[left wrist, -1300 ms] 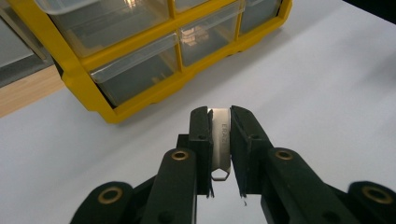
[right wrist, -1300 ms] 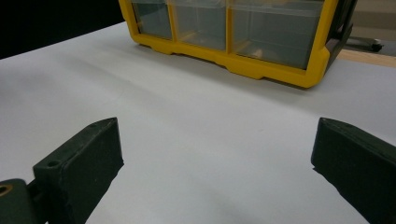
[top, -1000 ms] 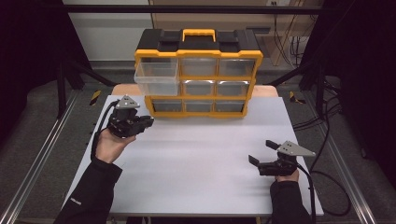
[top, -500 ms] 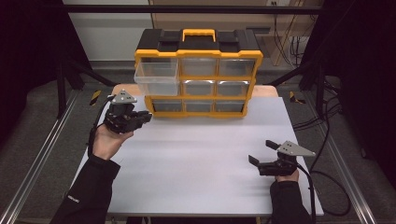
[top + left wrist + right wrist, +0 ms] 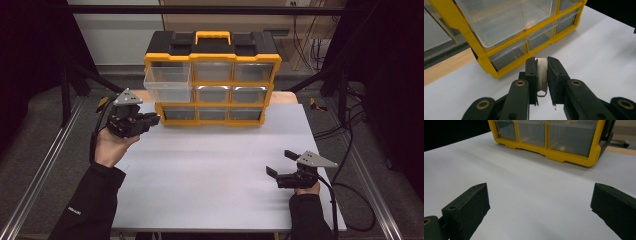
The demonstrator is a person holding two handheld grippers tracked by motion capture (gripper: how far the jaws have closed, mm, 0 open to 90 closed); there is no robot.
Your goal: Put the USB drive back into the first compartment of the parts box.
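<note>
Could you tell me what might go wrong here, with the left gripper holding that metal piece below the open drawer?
The left gripper pinches the thin metal piece by its faces, so it might slip. The pulled-out drawer overhangs its path and could be knocked. The right gripper is open, far off.

In the left gripper view, the left gripper (image 5: 541, 82) is clamping a thin metal piece (image 5: 541, 75); its jaws are covering both its sides, so what it is stays unclear, perhaps a small blade. The picture's top edge is cutting off the pulled-out clear drawer (image 5: 506, 20). The lower drawers' contents are looking too dim to identify.
</note>
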